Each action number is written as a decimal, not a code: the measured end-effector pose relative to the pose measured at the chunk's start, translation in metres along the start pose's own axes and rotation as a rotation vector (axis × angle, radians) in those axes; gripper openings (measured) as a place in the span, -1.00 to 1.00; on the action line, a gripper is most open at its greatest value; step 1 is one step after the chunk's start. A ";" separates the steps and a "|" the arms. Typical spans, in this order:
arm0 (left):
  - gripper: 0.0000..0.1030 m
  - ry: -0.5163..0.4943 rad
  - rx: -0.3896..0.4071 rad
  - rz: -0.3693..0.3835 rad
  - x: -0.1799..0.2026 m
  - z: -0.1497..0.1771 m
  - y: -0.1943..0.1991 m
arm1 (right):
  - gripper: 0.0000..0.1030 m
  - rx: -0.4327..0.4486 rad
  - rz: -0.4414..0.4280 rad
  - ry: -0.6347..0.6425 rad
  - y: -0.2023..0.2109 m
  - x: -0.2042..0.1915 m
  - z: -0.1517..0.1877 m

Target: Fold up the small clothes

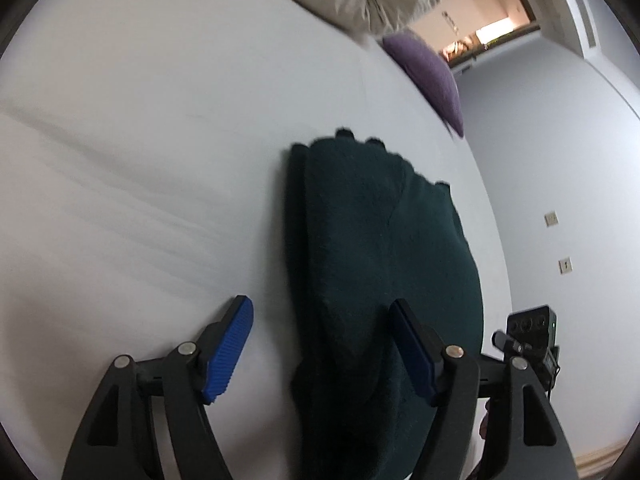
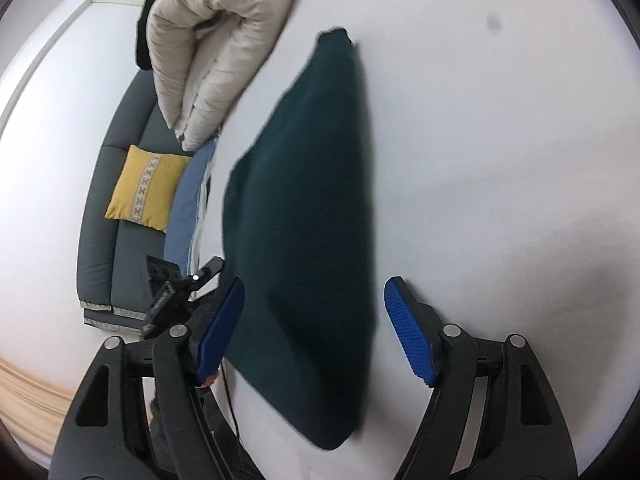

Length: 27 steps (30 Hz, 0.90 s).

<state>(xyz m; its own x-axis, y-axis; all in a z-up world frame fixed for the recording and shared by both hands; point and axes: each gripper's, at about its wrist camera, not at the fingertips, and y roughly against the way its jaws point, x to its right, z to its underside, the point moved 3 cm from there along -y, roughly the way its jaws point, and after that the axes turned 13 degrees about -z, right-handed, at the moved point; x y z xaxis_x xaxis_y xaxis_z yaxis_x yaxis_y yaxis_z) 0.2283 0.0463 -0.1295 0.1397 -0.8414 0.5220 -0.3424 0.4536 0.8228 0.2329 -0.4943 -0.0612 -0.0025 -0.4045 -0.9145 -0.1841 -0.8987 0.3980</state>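
My left gripper (image 1: 322,346) and right gripper (image 2: 314,330) both stand wide, holding nothing. The dark green cloth (image 2: 304,220) lies folded on the white bed (image 2: 500,160), reaching between each gripper's 2 blue fingers (image 1: 230,350).

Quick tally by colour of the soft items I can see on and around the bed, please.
Dark green: 1, garment on the sheet
Purple: 1, cushion
Beige: 1, duvet
Yellow: 1, pillow on the sofa
Total: 4
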 end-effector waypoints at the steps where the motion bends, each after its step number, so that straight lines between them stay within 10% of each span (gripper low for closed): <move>1: 0.40 0.004 -0.009 0.004 0.001 -0.001 -0.001 | 0.38 0.006 -0.015 -0.009 -0.003 0.001 -0.002; 12: -0.19 0.073 -0.161 0.134 0.014 -0.010 -0.029 | 0.41 -0.027 -0.004 -0.041 -0.032 0.004 -0.015; 27: -0.51 -0.095 -0.061 0.047 0.082 0.022 0.027 | -0.21 -0.022 0.154 0.142 -0.013 -0.063 0.018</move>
<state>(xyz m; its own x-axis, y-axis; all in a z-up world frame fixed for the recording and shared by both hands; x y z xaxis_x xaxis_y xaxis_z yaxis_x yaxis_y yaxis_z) 0.2097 -0.0171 -0.0699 0.0354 -0.8417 0.5387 -0.2887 0.5075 0.8119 0.2178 -0.4542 -0.0105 0.1095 -0.5555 -0.8243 -0.1709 -0.8274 0.5349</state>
